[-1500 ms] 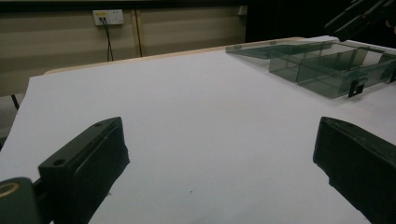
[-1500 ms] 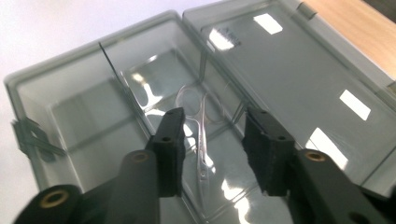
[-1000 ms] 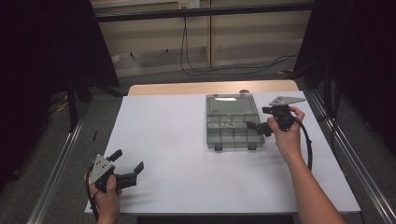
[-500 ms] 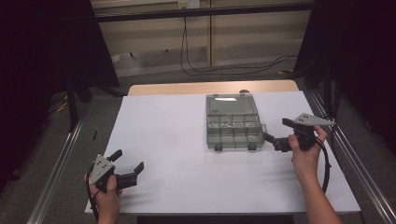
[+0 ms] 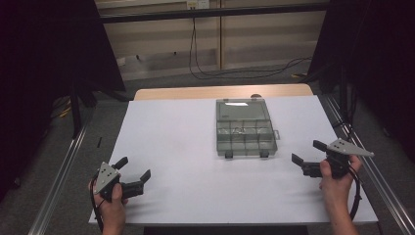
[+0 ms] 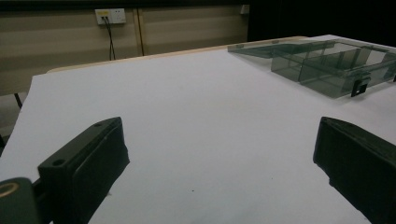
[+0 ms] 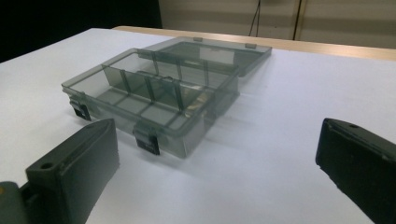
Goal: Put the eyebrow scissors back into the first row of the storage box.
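A smoky clear compartment box point(image 5: 245, 128) lies on the white table point(image 5: 186, 142), its lid folded flat toward the far side and two dark latches on its near edge. Something small glints in one compartment point(image 7: 198, 105). My right gripper point(image 5: 307, 152) is held open at the near right, pointing at the box point(image 7: 154, 88) from a short way off, its jaws point(image 7: 217, 163) empty. At the near left my left gripper point(image 5: 133, 168) stands open over bare table point(image 6: 219, 163), with the box point(image 6: 327, 63) far off to its right.
A wooden strip point(image 5: 220, 92) borders the table's far edge. Metal rails point(image 5: 58, 186) run along both sides of the table. Cables point(image 5: 205, 58) hang down the back wall, and a wall socket point(image 6: 110, 16) is behind.
My right gripper has drawn back from the box's right side toward the near right of the table. The box and the left gripper have stayed put.
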Action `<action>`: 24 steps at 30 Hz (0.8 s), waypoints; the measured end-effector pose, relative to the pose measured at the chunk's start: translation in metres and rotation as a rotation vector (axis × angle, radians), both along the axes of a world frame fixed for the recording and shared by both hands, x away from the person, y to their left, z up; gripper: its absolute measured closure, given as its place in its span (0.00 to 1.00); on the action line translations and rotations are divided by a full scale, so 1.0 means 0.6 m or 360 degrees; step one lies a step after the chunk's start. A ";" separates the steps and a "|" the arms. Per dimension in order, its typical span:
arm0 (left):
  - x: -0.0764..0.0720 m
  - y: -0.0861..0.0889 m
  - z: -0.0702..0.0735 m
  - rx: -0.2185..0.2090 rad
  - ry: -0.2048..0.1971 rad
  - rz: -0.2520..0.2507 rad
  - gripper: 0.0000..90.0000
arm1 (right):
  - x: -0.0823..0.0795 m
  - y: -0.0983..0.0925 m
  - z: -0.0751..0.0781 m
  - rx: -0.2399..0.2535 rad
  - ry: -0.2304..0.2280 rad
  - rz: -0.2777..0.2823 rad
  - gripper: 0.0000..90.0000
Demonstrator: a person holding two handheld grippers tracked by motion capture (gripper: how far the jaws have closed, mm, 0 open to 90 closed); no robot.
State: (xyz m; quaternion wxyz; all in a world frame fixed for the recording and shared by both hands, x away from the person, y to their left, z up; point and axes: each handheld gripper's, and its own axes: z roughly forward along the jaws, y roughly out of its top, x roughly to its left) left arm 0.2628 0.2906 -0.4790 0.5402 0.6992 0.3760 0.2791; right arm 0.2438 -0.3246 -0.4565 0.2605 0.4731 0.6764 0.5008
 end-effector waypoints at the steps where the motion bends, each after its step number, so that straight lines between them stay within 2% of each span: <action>1: 0.000 0.000 0.000 0.0004 -0.0004 -0.0001 0.03 | -0.006 -0.003 -0.003 0.0001 -0.0002 -0.0010 0.00; 6: 0.000 0.000 0.000 -0.0002 -0.0002 0.0003 0.03 | -0.035 -0.018 -0.015 0.0038 0.0001 -0.0063 0.00; 9: 0.000 0.001 0.000 0.0003 -0.0005 0.0005 0.03 | -0.048 -0.028 -0.020 0.0023 0.0002 -0.0083 0.00; 17: 0.000 0.002 0.000 -0.0005 -0.0005 0.0007 0.03 | -0.082 -0.056 -0.017 0.0088 -0.0032 -0.0153 0.00; 20: 0.000 0.001 0.001 -0.0012 -0.0001 0.0011 0.03 | -0.091 -0.068 -0.017 0.0088 -0.0043 -0.0195 0.00; 24: 0.001 0.003 0.000 -0.0008 -0.0003 0.0005 0.03 | -0.094 -0.077 -0.023 0.0132 -0.0023 -0.0218 0.00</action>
